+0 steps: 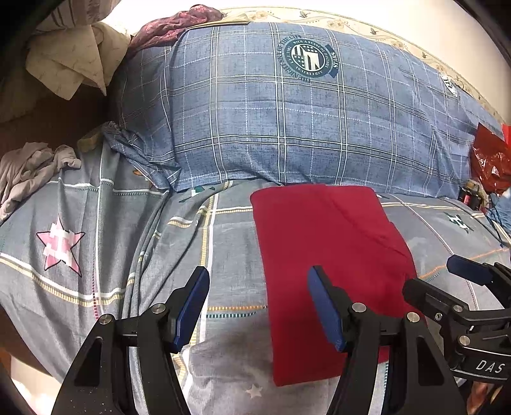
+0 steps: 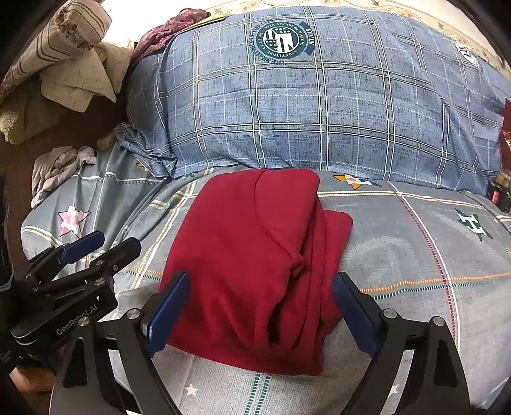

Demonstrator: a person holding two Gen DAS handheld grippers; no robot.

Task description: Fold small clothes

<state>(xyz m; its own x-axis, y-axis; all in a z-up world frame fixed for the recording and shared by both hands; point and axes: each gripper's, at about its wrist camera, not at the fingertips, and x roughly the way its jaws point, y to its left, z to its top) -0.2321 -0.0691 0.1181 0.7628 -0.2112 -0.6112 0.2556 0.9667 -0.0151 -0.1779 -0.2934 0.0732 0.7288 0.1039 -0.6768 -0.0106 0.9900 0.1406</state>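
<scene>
A red garment [image 1: 322, 255] lies folded into a rough rectangle on the grey patterned bed sheet [image 1: 95, 255]; in the right wrist view [image 2: 249, 261] its right side shows stacked folds. My left gripper [image 1: 258, 303] is open and empty, hovering over the garment's left edge. My right gripper [image 2: 262, 316] is open and empty, with its fingers spread over the garment's near part. Each gripper also shows in the other's view: the right one [image 1: 447, 281] at the garment's right side, the left one [image 2: 102, 249] at its left.
A large blue plaid pillow [image 1: 287, 121] lies just behind the garment. A crumpled grey cloth [image 1: 32, 169] sits at the far left of the sheet. Beige cloths [image 1: 70, 60] and a maroon cloth [image 1: 172, 25] are piled at the back left. A red plastic bag [image 1: 491, 159] is at the right.
</scene>
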